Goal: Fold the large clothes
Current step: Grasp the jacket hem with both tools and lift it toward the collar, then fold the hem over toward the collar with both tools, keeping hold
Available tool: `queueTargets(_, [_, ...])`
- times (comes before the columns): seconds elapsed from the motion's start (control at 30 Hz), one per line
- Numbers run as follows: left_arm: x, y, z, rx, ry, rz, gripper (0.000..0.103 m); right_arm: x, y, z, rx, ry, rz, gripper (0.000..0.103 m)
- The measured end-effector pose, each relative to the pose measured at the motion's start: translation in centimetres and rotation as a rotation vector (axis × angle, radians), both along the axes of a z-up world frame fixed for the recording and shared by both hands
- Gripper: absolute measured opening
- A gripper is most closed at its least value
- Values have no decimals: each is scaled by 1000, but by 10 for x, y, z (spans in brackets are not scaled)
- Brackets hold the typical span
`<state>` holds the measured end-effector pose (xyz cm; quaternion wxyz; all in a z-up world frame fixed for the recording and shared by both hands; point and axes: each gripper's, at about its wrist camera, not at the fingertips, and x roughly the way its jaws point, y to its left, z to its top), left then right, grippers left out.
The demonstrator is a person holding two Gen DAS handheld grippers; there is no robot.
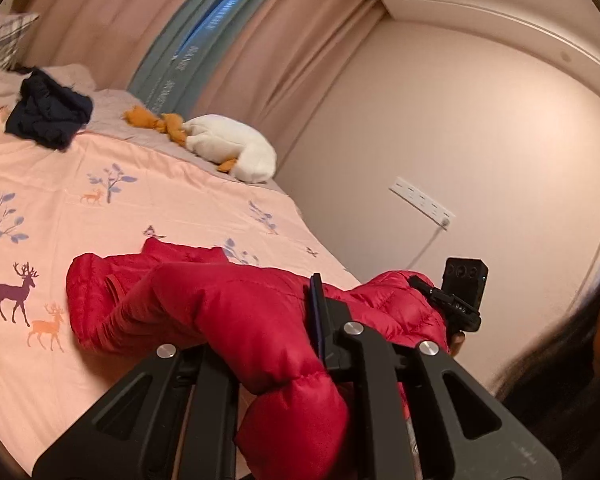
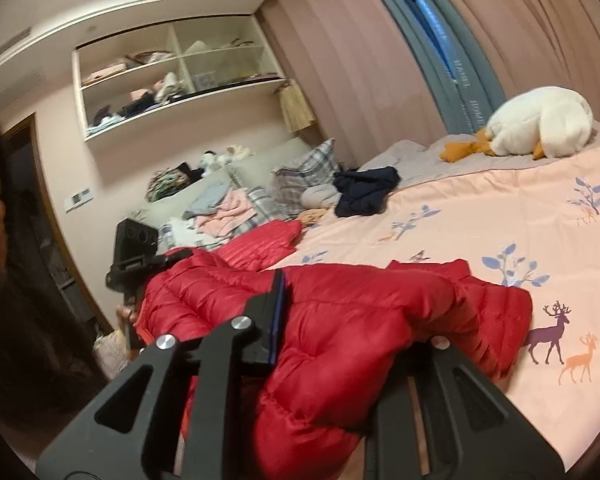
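Left wrist view: red puffer jacket [image 1: 236, 304] lifted at one edge, far end draped on pink deer-print bedspread [image 1: 100, 208]. Left gripper [image 1: 260, 344] clamped on jacket fabric. Right wrist view: right gripper [image 2: 340, 320] pinching bunched jacket, one finger buried in folds. Beyond on bed: dark garment [image 2: 364, 190], white goose plush [image 2: 540, 120]. Curtains [image 2: 340, 60] behind.
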<state>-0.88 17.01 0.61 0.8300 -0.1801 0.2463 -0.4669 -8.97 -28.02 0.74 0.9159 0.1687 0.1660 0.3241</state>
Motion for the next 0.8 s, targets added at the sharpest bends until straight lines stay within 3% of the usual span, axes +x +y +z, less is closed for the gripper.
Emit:
queueTargets(0.2, [72,-8,-29,-11,153,105,14,72,-13,-24,53,142,-99,19])
queueTargets(0.37, [128,-19,-50,35,233,183,14,127,-21,-46,71,251,-181,19])
queueTargets(0.63, [198,-47,-87,180,356,272,14,201,-28,-93,43,428,-290,19])
queueTargets(0.8, [222,-62,-109,282,396,322,14,219,-32,-116,46,488,-312,19])
